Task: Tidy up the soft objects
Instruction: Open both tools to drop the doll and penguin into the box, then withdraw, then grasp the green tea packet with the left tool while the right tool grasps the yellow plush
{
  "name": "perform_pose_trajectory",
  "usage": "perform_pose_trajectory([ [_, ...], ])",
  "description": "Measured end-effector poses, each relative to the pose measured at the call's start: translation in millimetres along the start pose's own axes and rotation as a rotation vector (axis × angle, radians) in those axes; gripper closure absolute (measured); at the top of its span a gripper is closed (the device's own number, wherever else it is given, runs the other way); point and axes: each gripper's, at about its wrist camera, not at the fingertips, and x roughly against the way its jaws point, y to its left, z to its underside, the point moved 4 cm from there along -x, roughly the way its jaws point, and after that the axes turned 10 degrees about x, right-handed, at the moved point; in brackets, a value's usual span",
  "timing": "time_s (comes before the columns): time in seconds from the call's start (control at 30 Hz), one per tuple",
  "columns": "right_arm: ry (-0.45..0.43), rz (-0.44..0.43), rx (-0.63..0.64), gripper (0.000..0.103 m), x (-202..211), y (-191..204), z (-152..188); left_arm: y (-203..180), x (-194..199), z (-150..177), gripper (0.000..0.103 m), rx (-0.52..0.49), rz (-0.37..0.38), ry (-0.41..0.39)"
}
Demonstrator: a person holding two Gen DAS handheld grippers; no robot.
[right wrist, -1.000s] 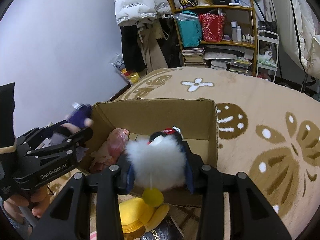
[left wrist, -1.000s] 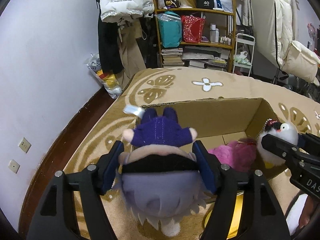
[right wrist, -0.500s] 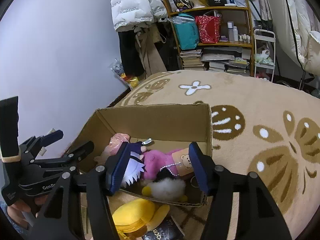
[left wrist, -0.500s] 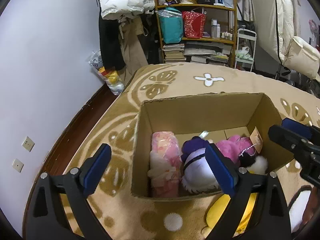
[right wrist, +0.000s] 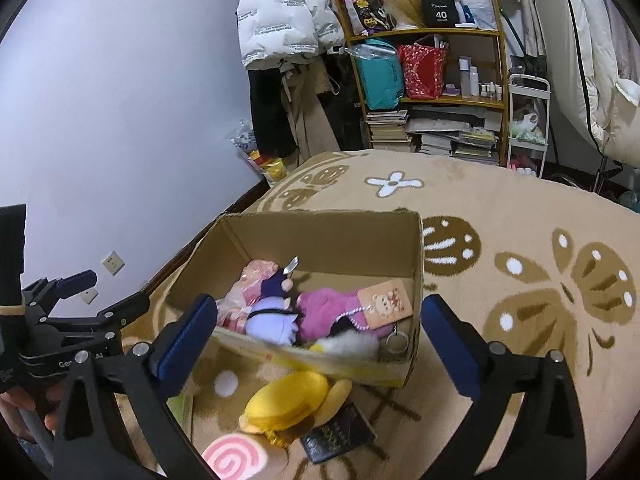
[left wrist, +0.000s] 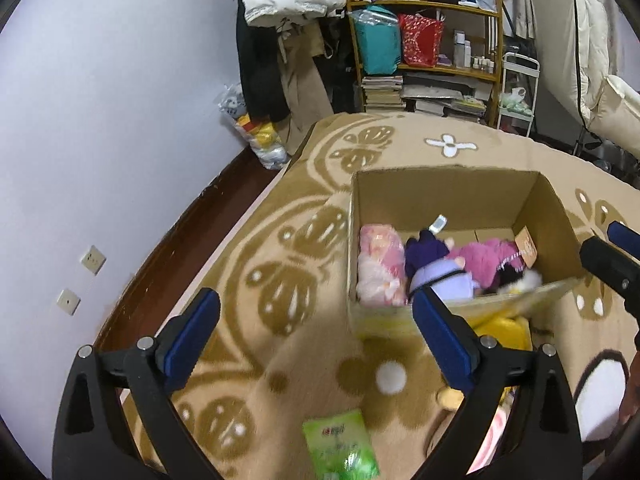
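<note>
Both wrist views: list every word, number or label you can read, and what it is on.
"40": black box on the top shelf; the small line under it is too small to read.
"Ge…": left gripper body, the rest hidden.
White puffer jacket: rows of print, too small to read.
Green packet: blurred.
Black packet: gold print, unreadable.
Bear tag: picture only, no readable words.

Cardboard box [right wrist: 336,236] open on rug, holding pink plush [right wrist: 256,280], purple-clad doll [right wrist: 272,318], magenta plush [right wrist: 328,308], white fluffy toy [right wrist: 352,344]. Yellow plush [right wrist: 292,404] and pink swirl plush [right wrist: 234,456] outside, in front.
</note>
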Motion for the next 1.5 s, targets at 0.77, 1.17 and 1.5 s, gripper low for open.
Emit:
perform_pose_trajectory([
  [0.77, 0.128, -0.066, -0.057, 0.0, 0, 18, 51, 23, 0, 78, 0.007, 0.089, 0.002, 0.202],
  [1.17, 0.202, -0.081, -0.072, 0.0, -40, 25, 69, 23, -37, 98, 0.007, 0.111, -0.013, 0.307],
  [1.5, 0.261, -0.086, -0.097, 0.001, -69, 22, 78, 22, -59, 114, 0.007, 0.098, 0.004, 0.412],
])
